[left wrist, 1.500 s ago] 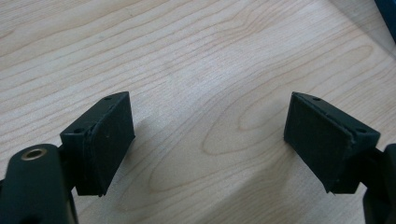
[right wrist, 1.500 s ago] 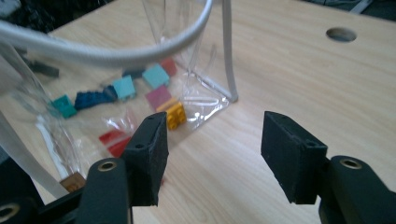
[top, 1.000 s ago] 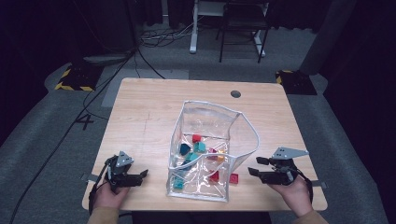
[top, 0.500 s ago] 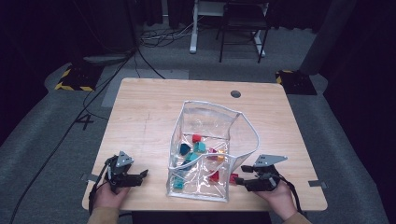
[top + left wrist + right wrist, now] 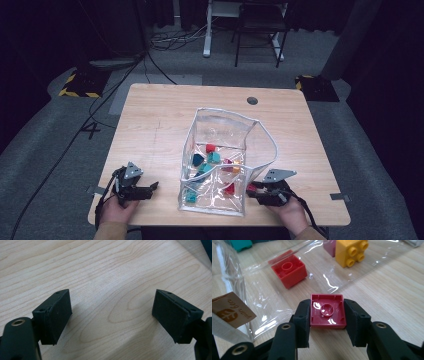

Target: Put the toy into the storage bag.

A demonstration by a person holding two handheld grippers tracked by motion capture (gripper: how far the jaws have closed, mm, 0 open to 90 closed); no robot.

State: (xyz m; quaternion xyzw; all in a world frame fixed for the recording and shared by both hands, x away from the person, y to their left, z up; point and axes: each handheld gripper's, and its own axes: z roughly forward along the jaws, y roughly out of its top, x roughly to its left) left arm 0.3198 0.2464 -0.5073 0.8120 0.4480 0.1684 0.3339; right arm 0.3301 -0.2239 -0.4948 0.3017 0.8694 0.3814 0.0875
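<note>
**Red brick gripped beside the clear bag**

Lower left of the high view: the left gripper (image 5: 150, 188) rests on the wooden surface (image 5: 160, 125), fingers (image 5: 56, 315) spread wide with nothing between them, apparently idle. Centre: the transparent bag (image 5: 225, 160) stands open, holding assorted bricks. Lower right: the right gripper (image 5: 327, 322) has just been closing its fingers, which now press both sides of the red brick (image 5: 327, 310), hollow side up on the surface just outside the bag, likely for transfer inside.

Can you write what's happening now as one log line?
right gripper: fingers just closed on red brick | left gripper: open, idle | clear bag: holds bricks
</note>
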